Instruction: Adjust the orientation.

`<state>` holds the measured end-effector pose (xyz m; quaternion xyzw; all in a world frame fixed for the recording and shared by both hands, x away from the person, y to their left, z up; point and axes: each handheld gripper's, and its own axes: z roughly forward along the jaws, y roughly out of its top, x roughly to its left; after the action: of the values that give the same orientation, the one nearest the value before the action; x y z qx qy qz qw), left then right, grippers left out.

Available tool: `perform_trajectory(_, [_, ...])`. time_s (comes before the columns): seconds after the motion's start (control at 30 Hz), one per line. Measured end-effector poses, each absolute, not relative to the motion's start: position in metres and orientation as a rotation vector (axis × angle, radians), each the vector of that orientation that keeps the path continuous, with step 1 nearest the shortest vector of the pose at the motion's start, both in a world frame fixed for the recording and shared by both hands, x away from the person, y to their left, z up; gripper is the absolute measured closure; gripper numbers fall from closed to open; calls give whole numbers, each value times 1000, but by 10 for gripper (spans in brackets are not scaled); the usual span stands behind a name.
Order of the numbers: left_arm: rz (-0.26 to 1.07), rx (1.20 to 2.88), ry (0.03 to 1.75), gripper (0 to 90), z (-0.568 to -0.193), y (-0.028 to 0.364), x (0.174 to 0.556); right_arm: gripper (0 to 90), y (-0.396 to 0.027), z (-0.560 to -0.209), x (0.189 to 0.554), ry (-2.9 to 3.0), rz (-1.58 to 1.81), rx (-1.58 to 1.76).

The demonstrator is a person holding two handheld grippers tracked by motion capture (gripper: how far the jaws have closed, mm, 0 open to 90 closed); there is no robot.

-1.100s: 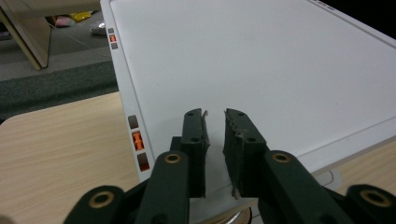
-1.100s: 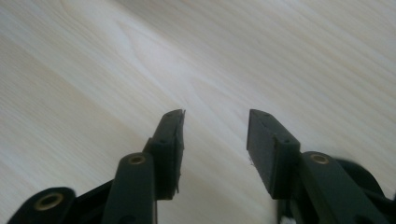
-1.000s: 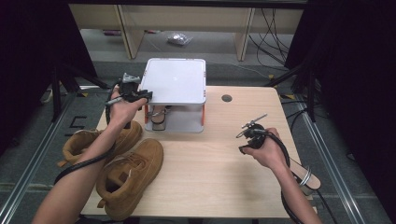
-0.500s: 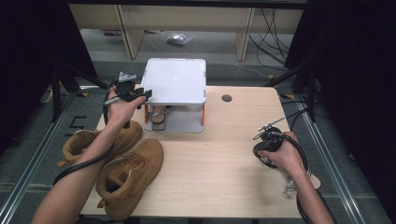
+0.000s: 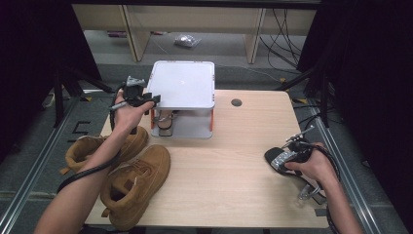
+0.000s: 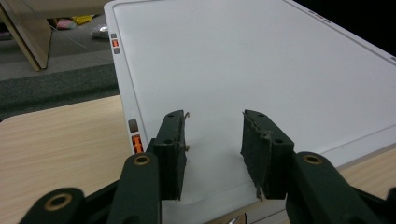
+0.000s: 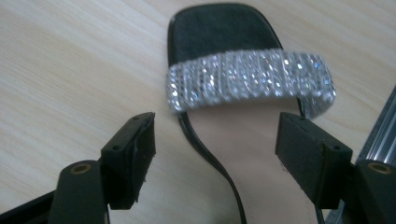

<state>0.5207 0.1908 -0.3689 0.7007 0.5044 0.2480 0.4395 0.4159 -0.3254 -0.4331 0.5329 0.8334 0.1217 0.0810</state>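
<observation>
A black sandal (image 7: 212, 32) with a glittering silver strap (image 7: 252, 79) lies at the table's right edge (image 5: 275, 158). My right gripper (image 7: 215, 123) stands open just above it, one jaw on either side of the insole, touching nothing; in the high view it (image 5: 291, 155) covers the sandal's middle. My left gripper (image 5: 152, 99) is held at the left edge of a white two-level rack (image 5: 184, 84). Its jaws (image 6: 212, 123) are open and empty over the rack's flat white top (image 6: 261, 65). A second sandal (image 5: 167, 123) sits on the rack's lower level.
Two tan suede boots (image 5: 135, 179) (image 5: 92, 147) lie at the table's left front, under my left forearm. A round cable hole (image 5: 236, 102) is right of the rack. A metal rail (image 5: 341, 165) runs along the table's right side.
My right gripper has moved right and toward the near edge, coming down over the black sandal. The left gripper has stayed by the rack's left edge.
</observation>
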Motion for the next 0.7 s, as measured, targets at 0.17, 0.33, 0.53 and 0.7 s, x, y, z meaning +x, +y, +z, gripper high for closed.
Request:
perform_trajectory(0.17, [612,1749,1249,598,-370,190,522,266,-338,-436,412,2499,344,1631])
perform_trajectory(0.33, [617,1751,1241,610,-372,189,522,256,-348,-438,407,2500,315,1648])
perform_trajectory(0.53, [641,1783,1238,624,-371,188,523,246,-352,-442,403,2474,300,1708])
perform_trajectory(0.7, [638,1781,1241,634,-371,187,523,243,-358,-444,404,2493,296,1655])
